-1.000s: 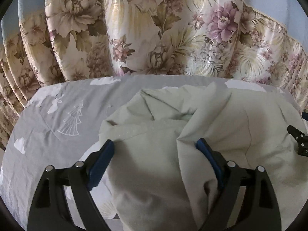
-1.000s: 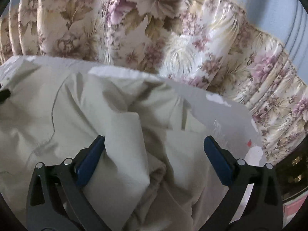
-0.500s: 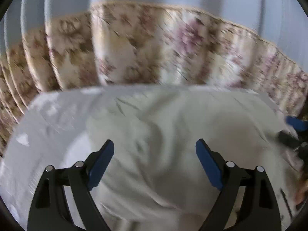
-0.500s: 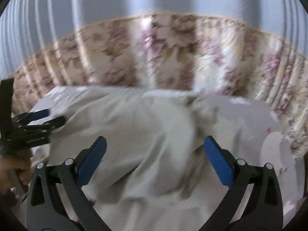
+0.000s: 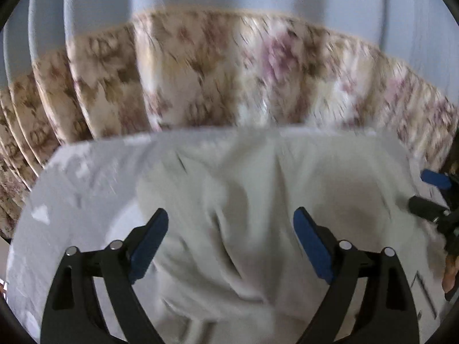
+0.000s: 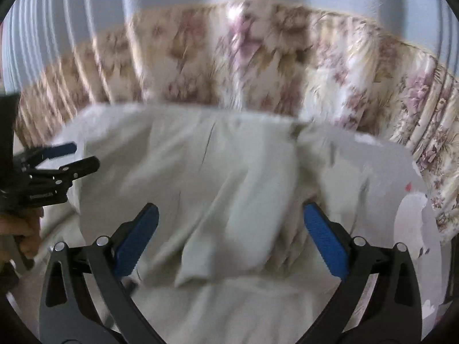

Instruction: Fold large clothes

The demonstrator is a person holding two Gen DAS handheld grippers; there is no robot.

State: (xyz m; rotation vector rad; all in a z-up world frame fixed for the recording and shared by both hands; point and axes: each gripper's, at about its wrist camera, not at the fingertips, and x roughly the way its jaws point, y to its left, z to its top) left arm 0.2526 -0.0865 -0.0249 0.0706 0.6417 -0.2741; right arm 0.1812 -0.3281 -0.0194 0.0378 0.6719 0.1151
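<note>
across the grey printed bedsheet (image 5: pixel 71 189), a large pale cream garment (image 5: pixel 258 200) is spread in loose, rumpled folds, and its far edge is seen close to the floral pleated curtain (image 5: pixel 200 86) that hangs behind the bed. both views are blurred, so fine detail of the cloth cannot be made out.

the left gripper (image 5: pixel 231 239), black with blue finger pads (image 5: pixel 147 242), is held above the near part of the garment with its jaws spread wide; nothing is gripped between them, and whether the pads touch the cloth cannot be told. the right gripper (image 6: pixel 229 235) is likewise held wide apart over the garment, with a thick fold of cream fabric lying between and below its blue pads (image 6: pixel 134 238), but no cloth is pinched.

from the right wrist view, the left gripper is seen at the left side of the garment, grasped by a bare hand (image 6: pixel 20 229). from the left wrist view, the right gripper is seen at the right side of the garment. white patches are printed on the sheet beside the garment's right edge.
</note>
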